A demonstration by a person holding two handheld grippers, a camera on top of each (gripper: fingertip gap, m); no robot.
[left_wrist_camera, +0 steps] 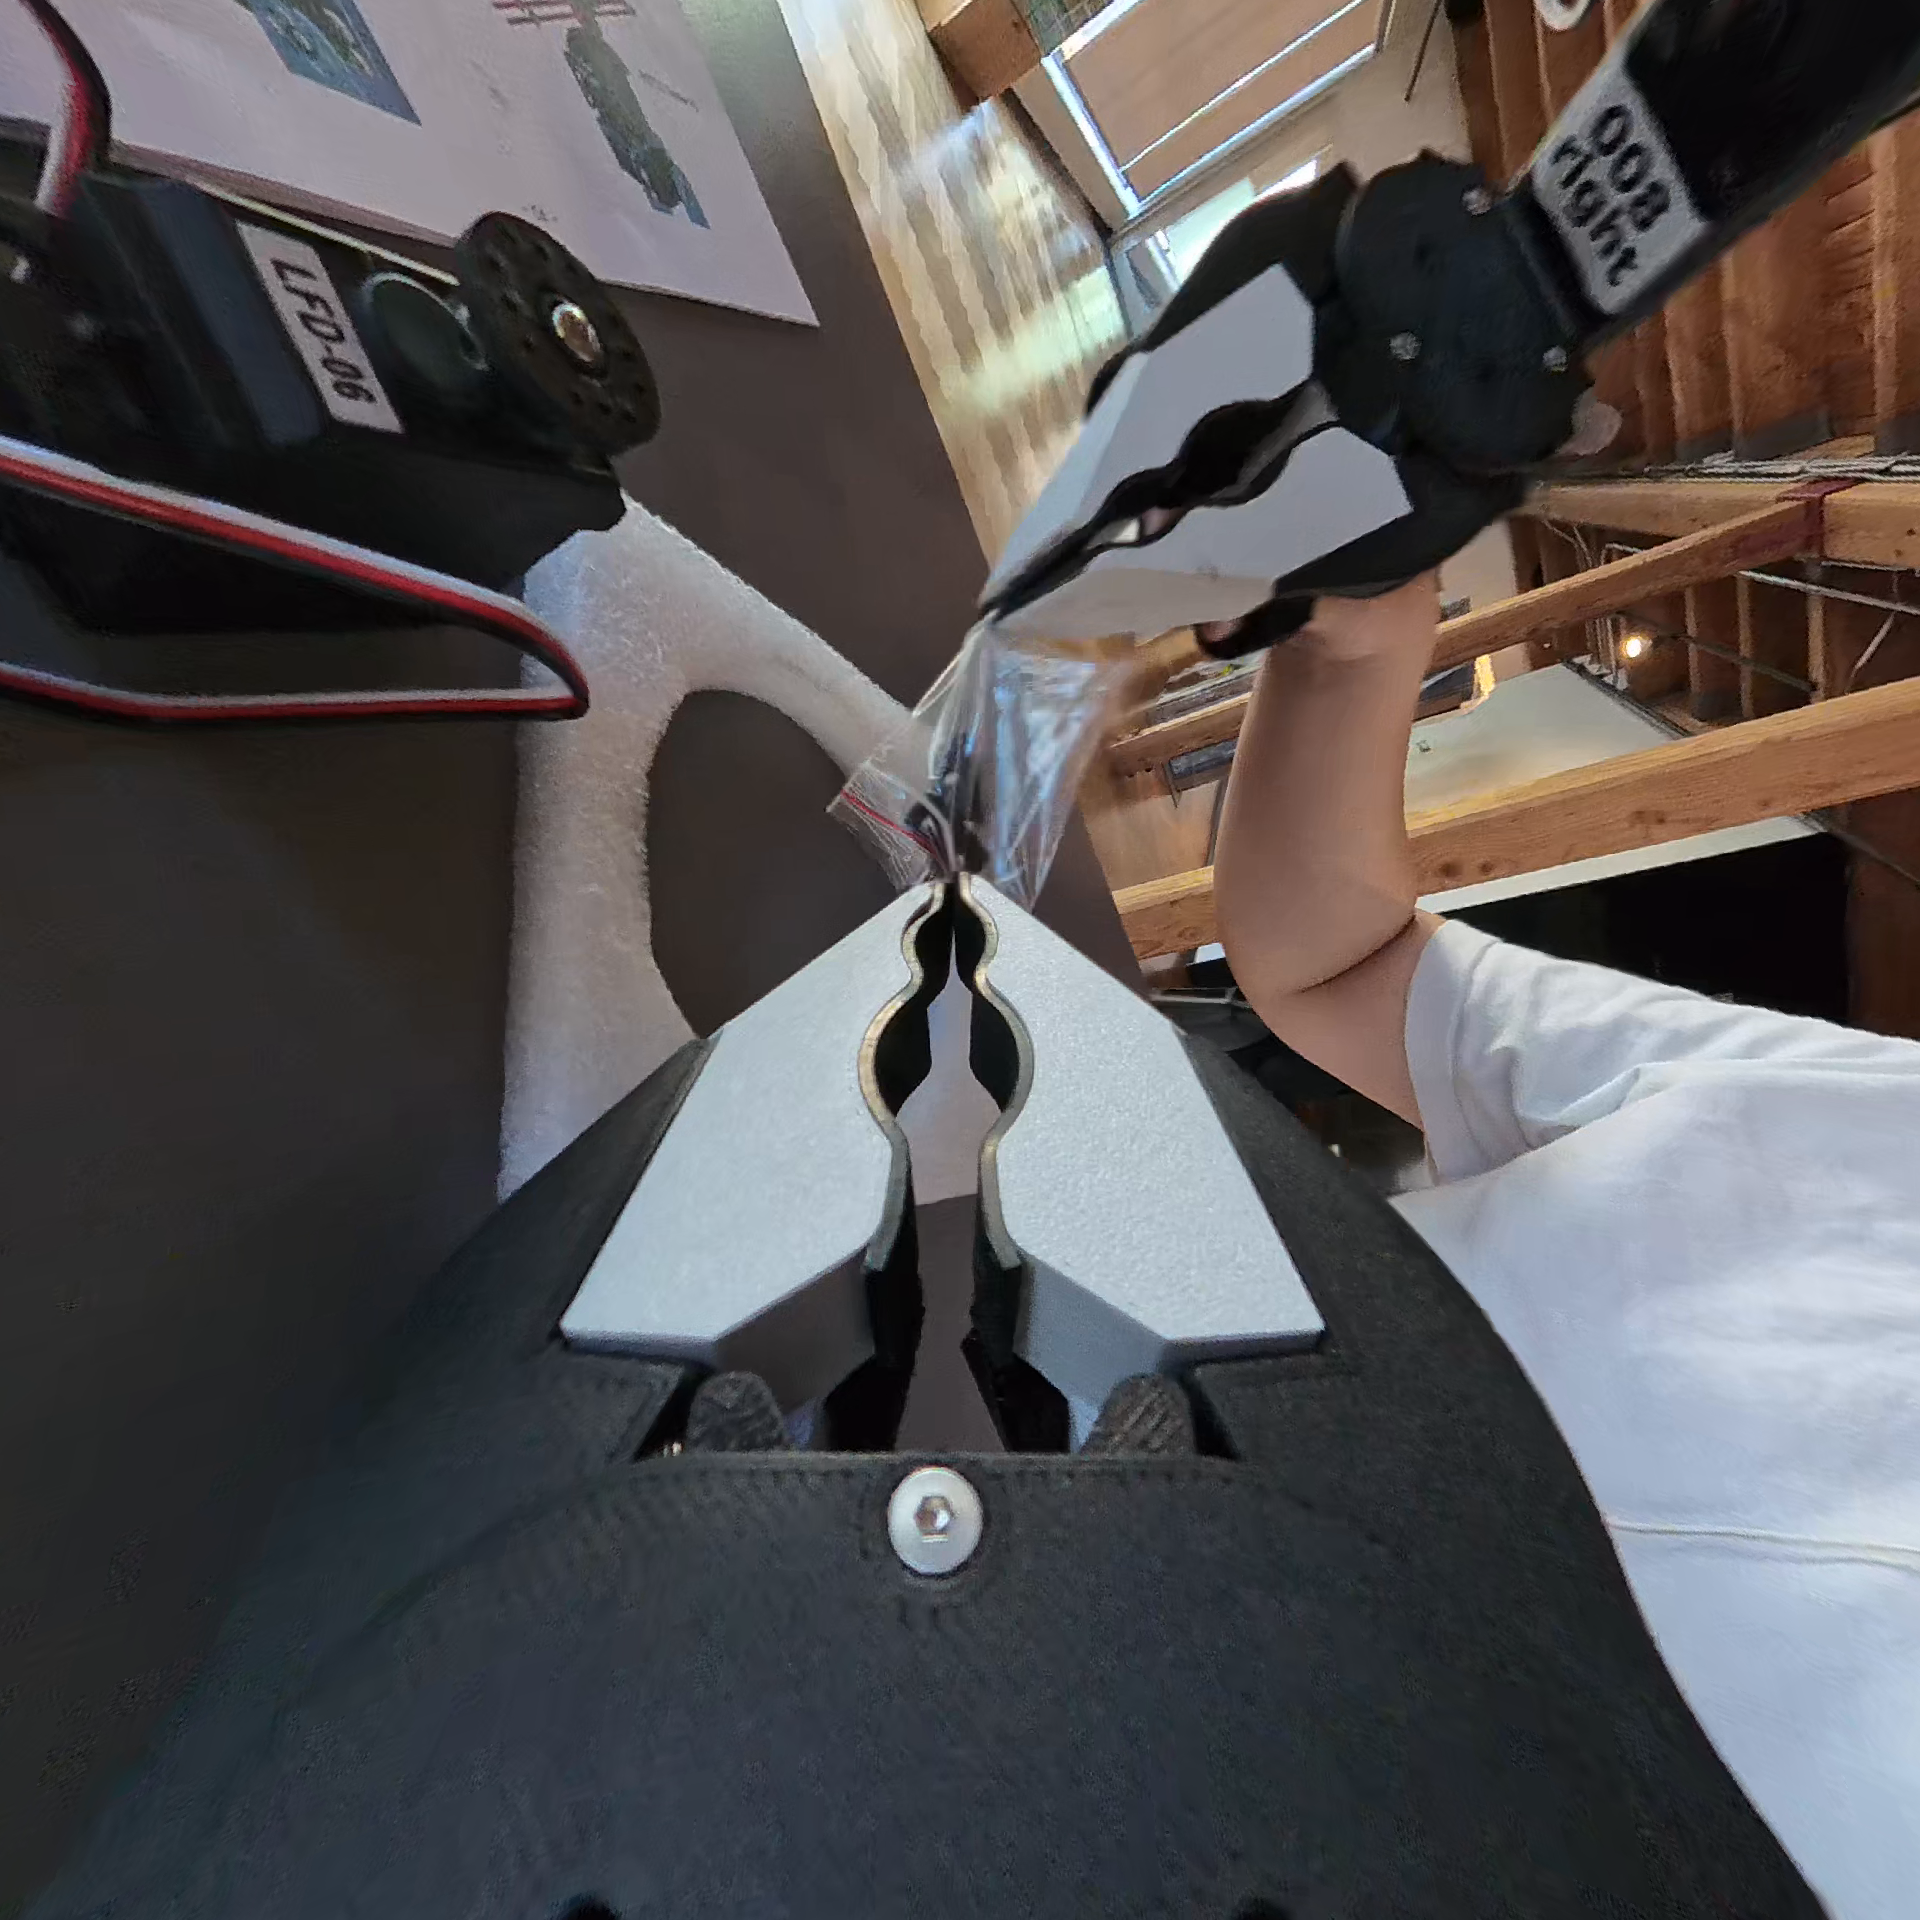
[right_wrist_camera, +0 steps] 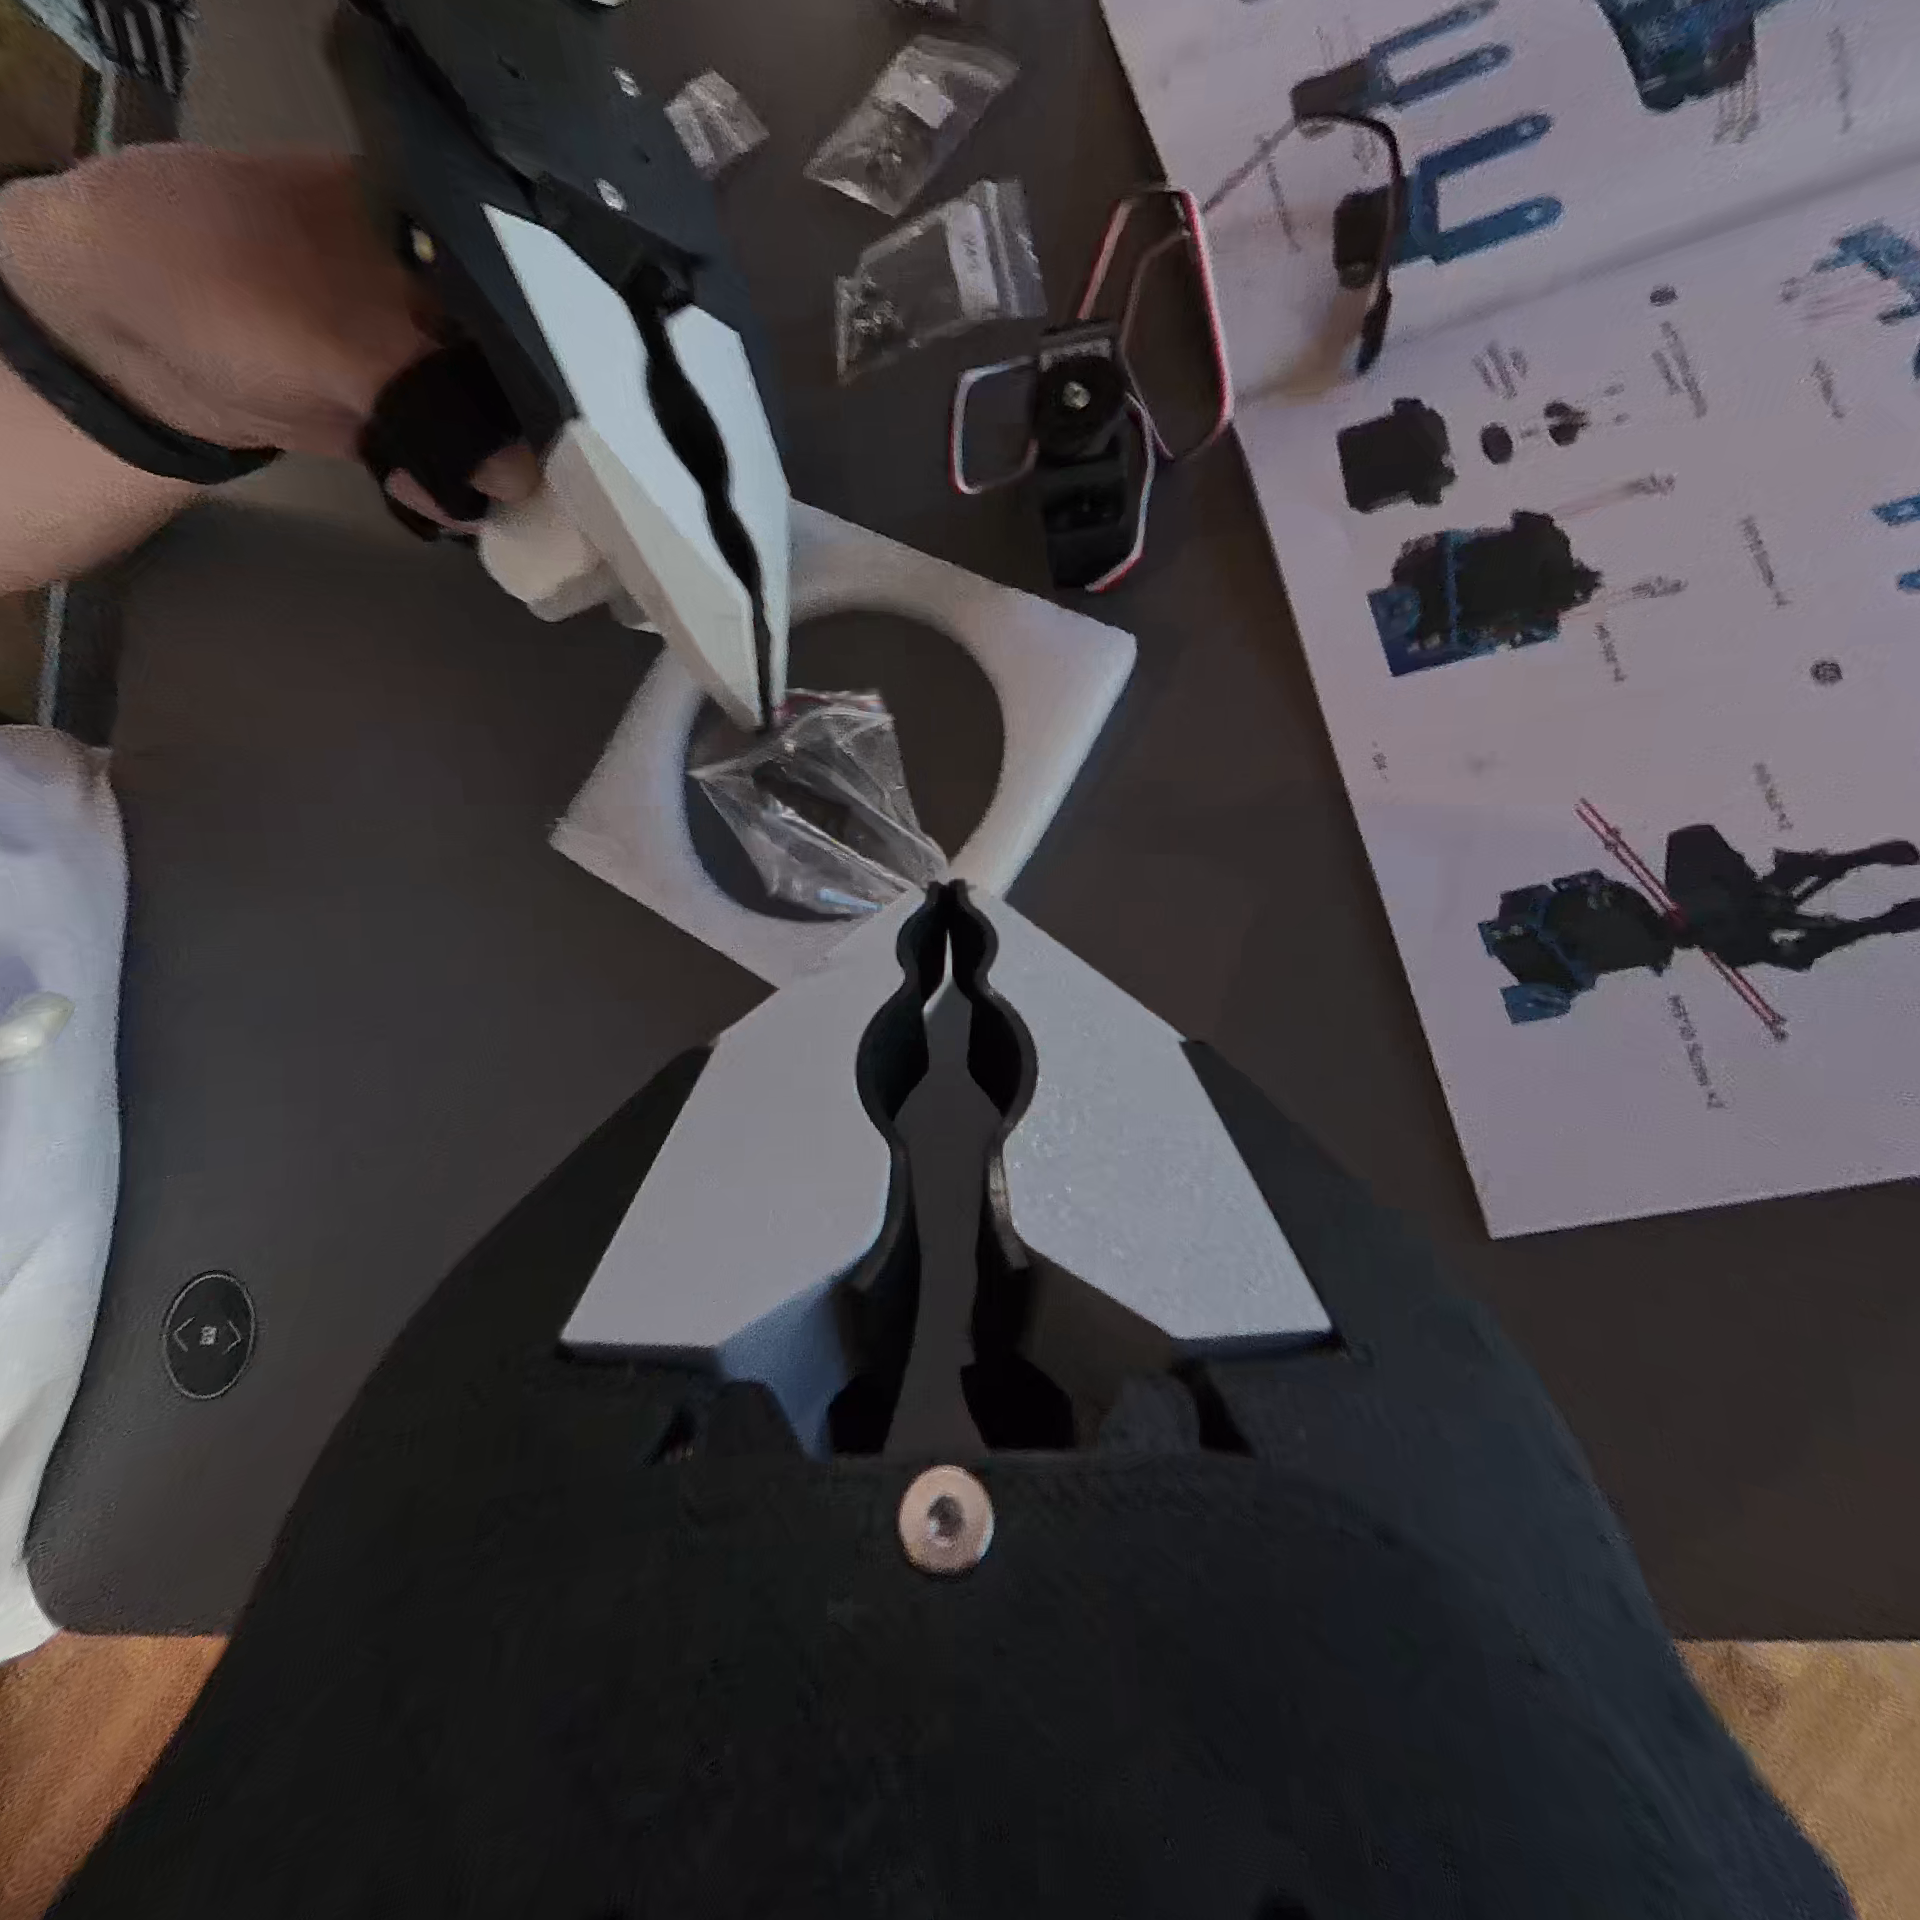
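Observation:
A small clear plastic bag (left_wrist_camera: pixel 992 748) with small dark parts inside hangs between both grippers. My left gripper (left_wrist_camera: pixel 951 885) is shut on one corner of the bag. My right gripper (right_wrist_camera: pixel 948 891) is shut on the opposite edge of the bag (right_wrist_camera: pixel 821 805). The right gripper also shows in the left wrist view (left_wrist_camera: pixel 992 603), coming in from the upper right. The left gripper also shows in the right wrist view (right_wrist_camera: pixel 764 717), coming in from the upper left. The bag is held just above a white foam block (right_wrist_camera: pixel 1060 707) with a round hole.
A black servo (right_wrist_camera: pixel 1081 457) with red, white and black wires lies beyond the foam, close by in the left wrist view (left_wrist_camera: pixel 208 343). Several small bags (right_wrist_camera: pixel 935 270) lie farther back. A printed instruction sheet (right_wrist_camera: pixel 1558 623) covers the right. A dark mat (right_wrist_camera: pixel 364 935) covers the table. My right fingertips sit around 7 cm from my left ones. The black servo (right_wrist_camera: pixel 1081 457) lies around 9 cm away from my left fingertips.

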